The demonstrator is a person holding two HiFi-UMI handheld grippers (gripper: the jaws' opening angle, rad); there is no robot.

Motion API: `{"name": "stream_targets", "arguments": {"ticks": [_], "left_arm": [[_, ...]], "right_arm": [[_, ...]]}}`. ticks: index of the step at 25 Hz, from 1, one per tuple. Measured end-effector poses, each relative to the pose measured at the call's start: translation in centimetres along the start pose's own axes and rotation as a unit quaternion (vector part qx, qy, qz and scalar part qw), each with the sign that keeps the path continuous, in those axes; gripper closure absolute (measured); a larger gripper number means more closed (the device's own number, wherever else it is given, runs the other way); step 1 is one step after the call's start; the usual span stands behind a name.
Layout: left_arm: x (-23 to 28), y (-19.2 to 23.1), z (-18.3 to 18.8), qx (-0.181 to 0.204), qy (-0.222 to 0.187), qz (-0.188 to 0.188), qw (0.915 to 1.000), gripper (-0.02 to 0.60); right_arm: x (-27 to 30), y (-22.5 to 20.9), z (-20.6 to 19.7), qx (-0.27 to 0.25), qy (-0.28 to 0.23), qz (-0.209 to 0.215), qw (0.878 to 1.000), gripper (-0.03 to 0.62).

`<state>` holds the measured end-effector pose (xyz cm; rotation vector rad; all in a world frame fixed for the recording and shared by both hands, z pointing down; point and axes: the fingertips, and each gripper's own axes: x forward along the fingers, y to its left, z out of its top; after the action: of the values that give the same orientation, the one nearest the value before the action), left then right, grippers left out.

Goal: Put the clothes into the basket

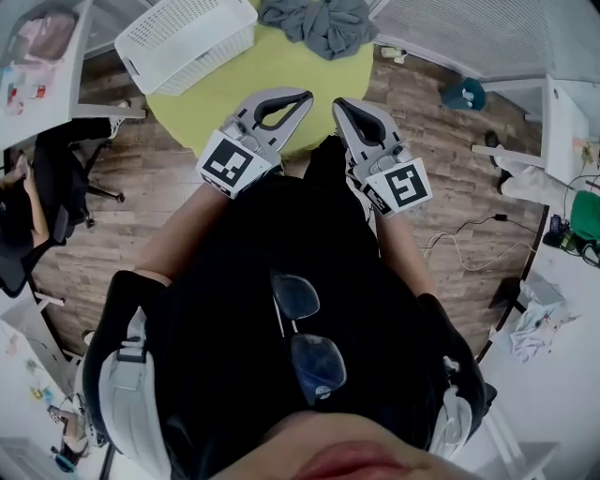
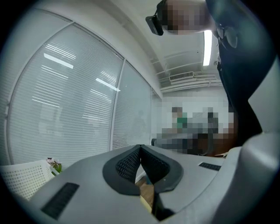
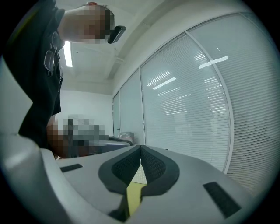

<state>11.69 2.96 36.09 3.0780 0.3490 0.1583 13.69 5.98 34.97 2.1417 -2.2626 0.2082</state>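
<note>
Clothes: grey heap of clothes [image 1: 319, 23] at 12 o'clock on the yellow counter [image 1: 281, 70], not held.
Basket: white basket [image 1: 202, 58] at 9 o'clock from the heap, near it.
Left gripper [image 1: 302, 95]: jaws pressed together, empty.
Right gripper [image 1: 339, 104]: jaws together, empty.
Advice: probably spread one gripper's jaws wide, reach towards 12 o'clock, and pinch a thick fold.

This looks like an office: slatted blinds [image 2: 78, 100] behind glass partition walls fill the left of the left gripper view, with a strip light [image 2: 207, 47] and an air vent [image 2: 181, 75] in the ceiling at upper right. In the head view, a wheeled desk chair [image 1: 56, 202] stands at the left edge on a wood-plank floor [image 1: 141, 187], a cluttered desk [image 1: 47, 56] sits at upper left, and cables [image 1: 464, 248] trail at right.
</note>
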Motion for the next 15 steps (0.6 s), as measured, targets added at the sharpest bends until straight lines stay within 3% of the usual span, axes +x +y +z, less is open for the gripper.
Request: {"name": "stream_targets", "arguments": {"ticks": [15], "left_arm": [[6.7, 8.8, -0.8, -0.018, 0.010, 0.113, 0.9934, 0.571]], "right_arm": [[7.7, -10.6, -0.8, -0.013, 0.033, 0.117, 0.993, 0.569]]}}
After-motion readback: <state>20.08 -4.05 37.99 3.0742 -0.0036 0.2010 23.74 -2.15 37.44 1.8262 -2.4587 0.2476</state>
